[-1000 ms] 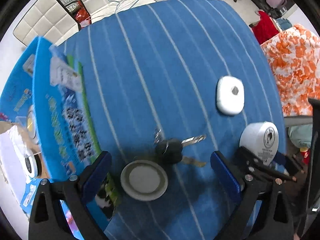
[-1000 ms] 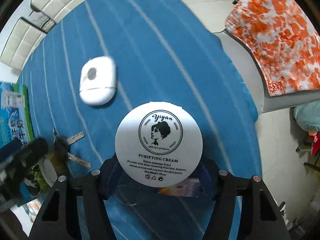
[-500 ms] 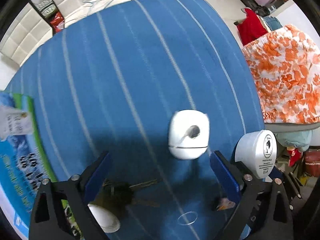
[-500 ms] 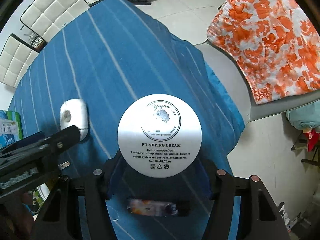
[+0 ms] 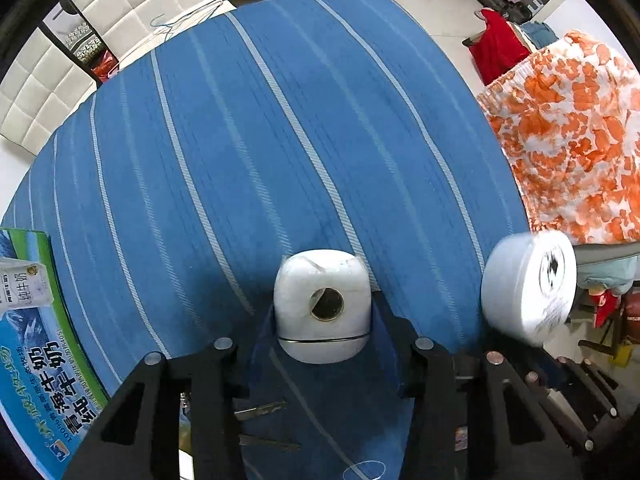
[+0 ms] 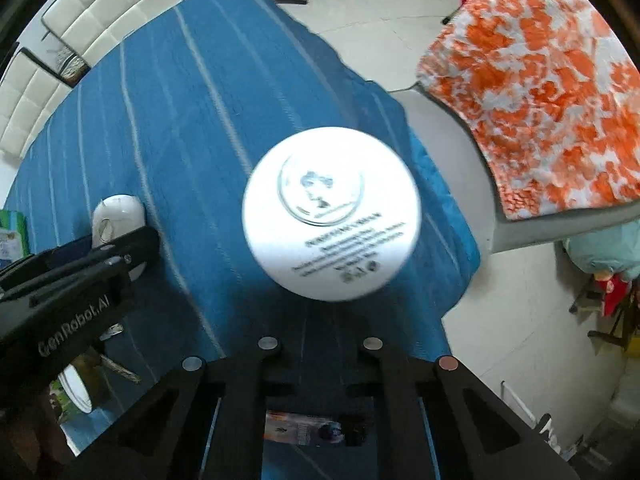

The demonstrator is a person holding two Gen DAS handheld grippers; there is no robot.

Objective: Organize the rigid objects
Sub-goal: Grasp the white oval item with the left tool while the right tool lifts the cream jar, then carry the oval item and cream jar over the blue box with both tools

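Striped blue table (image 5: 320, 128) underneath, green milk carton box (image 5: 36, 352) at its left edge. Cream jar (image 6: 332, 220) clamped in the right tongs (image 6: 320, 304), raised over the table's right side, blurred. White rounded device (image 5: 323, 304) pinched between the left tongs (image 5: 320, 336), narrowed to its width. Keys (image 5: 260, 408) flat below. Best carried level, grip firm on both smooth shells, then lowered onto bare cloth, well apart from each other before loosening.
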